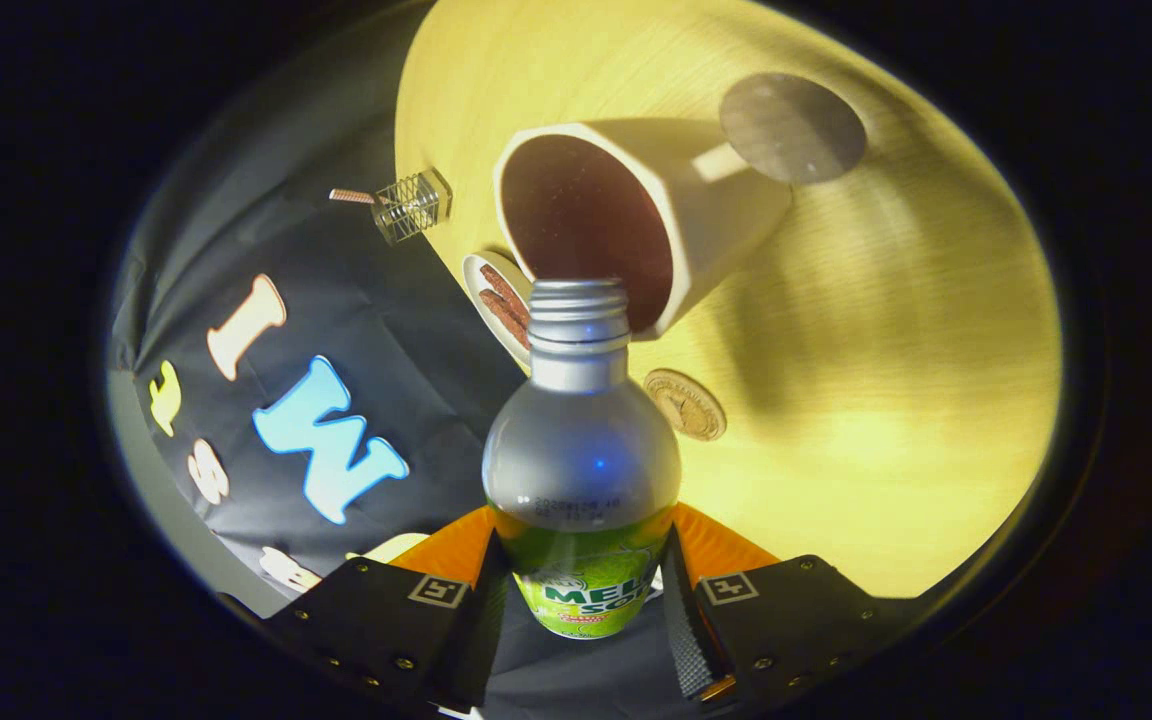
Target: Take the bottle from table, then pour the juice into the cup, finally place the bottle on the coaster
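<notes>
Wooden table (886,400) tilted in view. White cup (706,215) just beyond the bottle's open neck, its mouth facing the fingers. Coaster (793,128) past the cup. Gripper (581,590) clenched on the soda bottle (581,470) — long axis points straight ahead from the jaws at the cup rim — likely mid-pour.

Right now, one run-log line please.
phase: pouring | tongs: shut on bottle | bottle: tilted, mouth at cup rim | coaster: beyond cup
</notes>
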Motion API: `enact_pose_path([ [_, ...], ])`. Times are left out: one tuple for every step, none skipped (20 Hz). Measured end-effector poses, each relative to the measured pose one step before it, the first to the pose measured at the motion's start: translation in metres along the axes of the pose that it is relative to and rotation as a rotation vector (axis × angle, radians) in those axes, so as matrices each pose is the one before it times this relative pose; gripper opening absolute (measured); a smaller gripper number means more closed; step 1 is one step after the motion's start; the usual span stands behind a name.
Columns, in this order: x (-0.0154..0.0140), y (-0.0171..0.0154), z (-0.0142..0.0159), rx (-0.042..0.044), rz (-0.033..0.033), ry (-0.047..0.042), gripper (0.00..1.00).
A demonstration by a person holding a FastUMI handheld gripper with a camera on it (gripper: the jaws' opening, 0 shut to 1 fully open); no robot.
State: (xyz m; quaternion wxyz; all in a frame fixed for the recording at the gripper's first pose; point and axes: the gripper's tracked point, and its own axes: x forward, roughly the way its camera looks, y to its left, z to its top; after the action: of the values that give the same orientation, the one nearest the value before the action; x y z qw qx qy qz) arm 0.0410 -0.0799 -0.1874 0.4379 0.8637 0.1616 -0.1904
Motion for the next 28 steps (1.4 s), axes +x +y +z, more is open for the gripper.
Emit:
enact_pose_path([
  [-0.001, -0.00214, 0.00198, -0.02958, -0.00269, -0.00678, 0.69],
  [0.00081, -0.00084, 0.00192, -0.02504, -0.00368, -0.00762, 0.69],
  [0.00123, -0.00319, 0.00127, -0.02764, -0.01216, -0.00681, 0.69],
  [0.00031, -0.0024, -0.00008, -0.02921, -0.00794, -0.00439, 0.69],
  [-0.00099, -0.00153, 0.00006, -0.02857, -0.00174, -0.00507, 0.69],
  [0.00087, -0.00083, 0.00092, -0.02661, 0.00165, -0.00422, 0.69],
  [-0.00049, -0.00039, -0.00023, -0.02698, 0.00162, -0.00558, 0.69],
  [-0.00028, -0.00093, 0.00037, -0.02939, -0.00307, -0.00529, 0.69],
  [0.0006, -0.00315, -0.00107, -0.03336, -0.00247, -0.00654, 0.69],
  [0.00083, -0.00317, 0.00012, -0.03322, -0.00971, -0.00412, 0.69],
  [-0.00189, -0.00299, -0.00104, -0.03414, -0.00349, -0.00246, 0.69],
  [-0.00017, -0.00186, 0.0005, -0.03499, -0.00078, -0.00169, 0.69],
  [-0.00009, -0.00321, -0.00117, -0.03716, -0.00367, -0.00176, 0.69],
  [0.00138, -0.00136, -0.00009, -0.03777, -0.00342, -0.00113, 0.69],
  [0.00103, -0.00175, -0.00079, -0.03543, -0.00436, -0.00375, 0.69],
  [0.00082, -0.00328, 0.00182, -0.03335, -0.00587, -0.00656, 0.69],
  [-0.0013, -0.00419, -0.00029, -0.03424, -0.00981, -0.00717, 0.69],
  [-0.00119, -0.00378, 0.00111, -0.03665, -0.00964, -0.00779, 0.69],
  [-0.00124, -0.00279, 0.00132, -0.03395, -0.00745, -0.01188, 0.69],
  [-0.00003, -0.00264, 0.00094, -0.0262, -0.00508, -0.00676, 0.69],
  [0.00093, -0.00049, 0.00112, -0.02156, -0.00035, -0.00674, 0.69],
  [0.00055, -0.00033, -0.00009, -0.02128, -0.00089, -0.00233, 0.69],
  [-0.00055, 0.00123, -0.00328, -0.02419, 0.00033, -0.00475, 0.69],
  [0.00121, 0.00219, -0.001, -0.03171, 0.00767, -0.0068, 0.69],
  [-0.00065, 0.00319, -0.00178, -0.03815, 0.00811, -0.01247, 0.69],
  [0.00035, 0.00127, 0.00002, -0.04029, 0.00466, -0.00784, 0.69],
  [-0.00041, 0.00165, -0.00147, -0.04011, 0.00633, -0.01084, 0.69],
  [-0.0005, 0.00085, -0.00066, -0.03585, -0.0007, -0.0076, 0.69],
])
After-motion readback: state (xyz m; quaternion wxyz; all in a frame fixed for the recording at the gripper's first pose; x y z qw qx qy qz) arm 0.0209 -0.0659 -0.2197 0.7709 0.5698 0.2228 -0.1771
